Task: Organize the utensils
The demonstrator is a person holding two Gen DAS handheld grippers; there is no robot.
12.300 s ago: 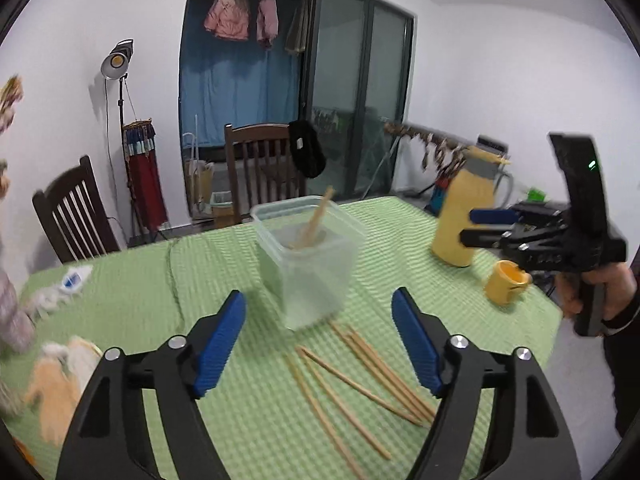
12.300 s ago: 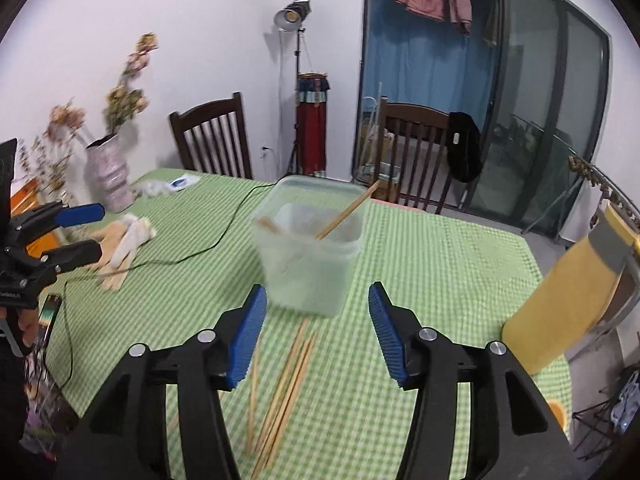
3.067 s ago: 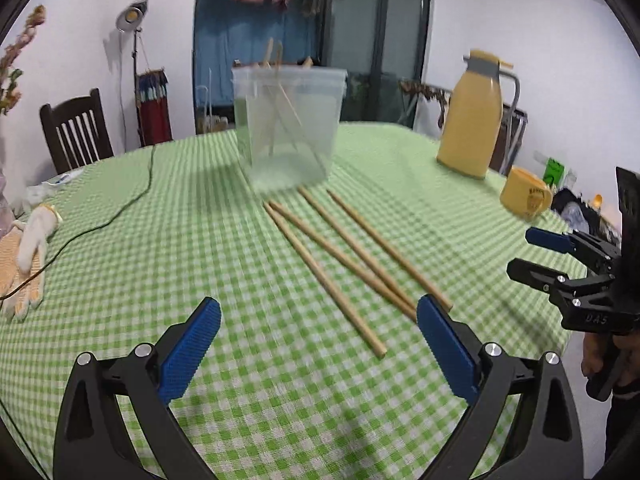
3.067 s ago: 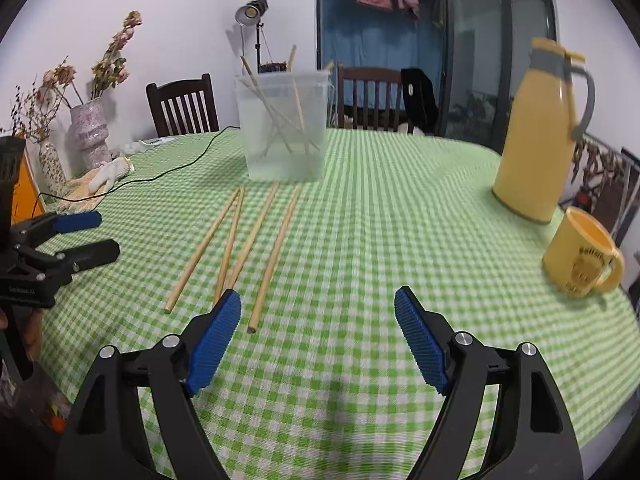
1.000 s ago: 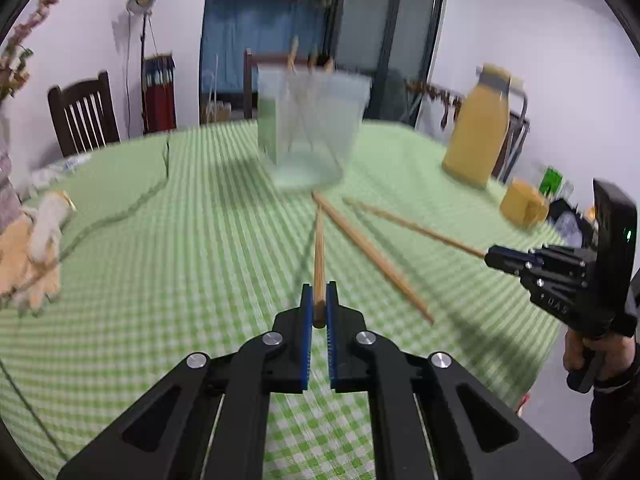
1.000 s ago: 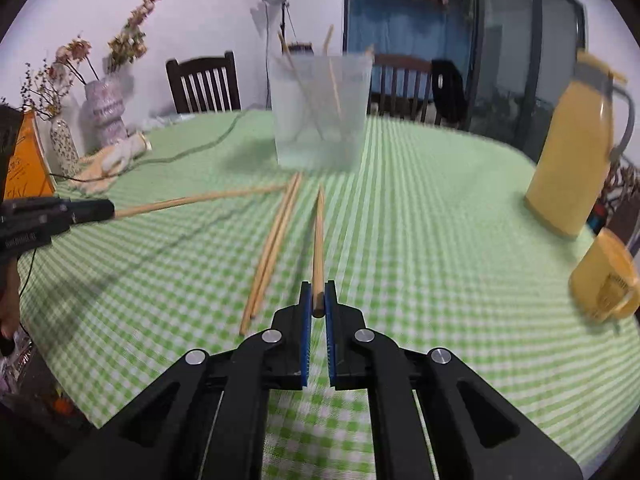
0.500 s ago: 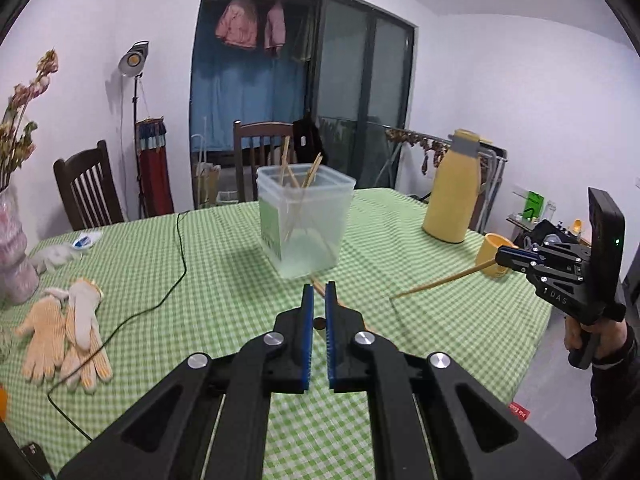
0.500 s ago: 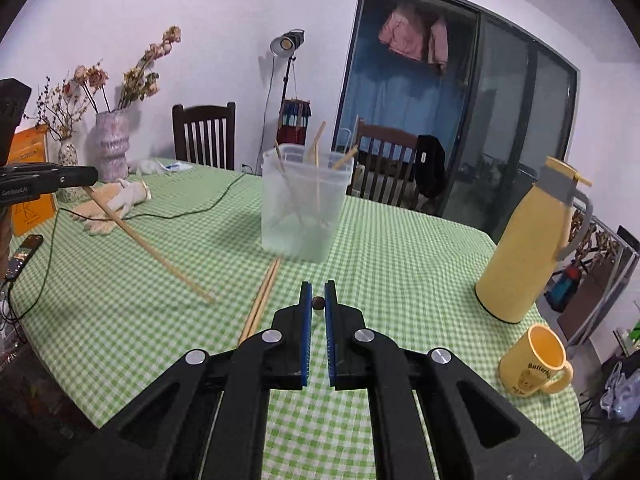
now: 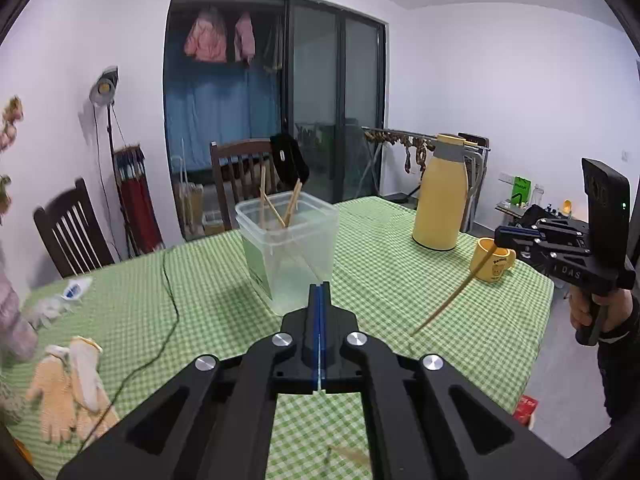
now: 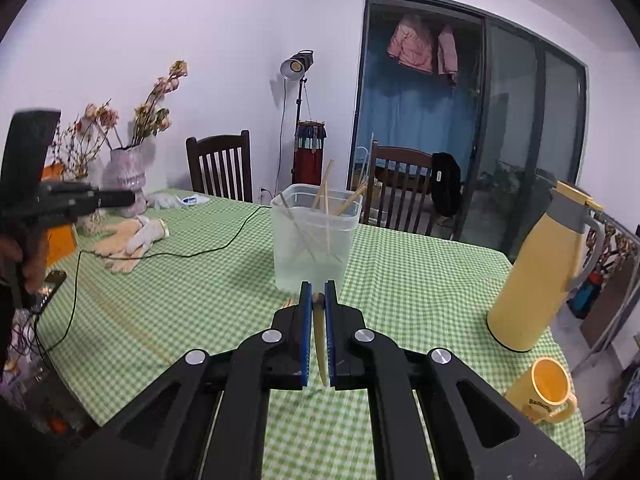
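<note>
Chopsticks: three or so stand in one tub (image 9: 288, 248). Right claw (image 10: 319, 300) pinches one chopstick (image 10: 319, 332) hanging downward; left claw (image 9: 320, 292) pressed together, contents hidden.

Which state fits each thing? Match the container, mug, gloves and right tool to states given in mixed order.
1 container
2 mug
3 gloves
4 right tool

a lying flat beside the black cable
b shut on a chopstick
c holding several leaning chopsticks
d standing upright near the thermos

Pairs: 1-c; 2-d; 3-a; 4-b
</note>
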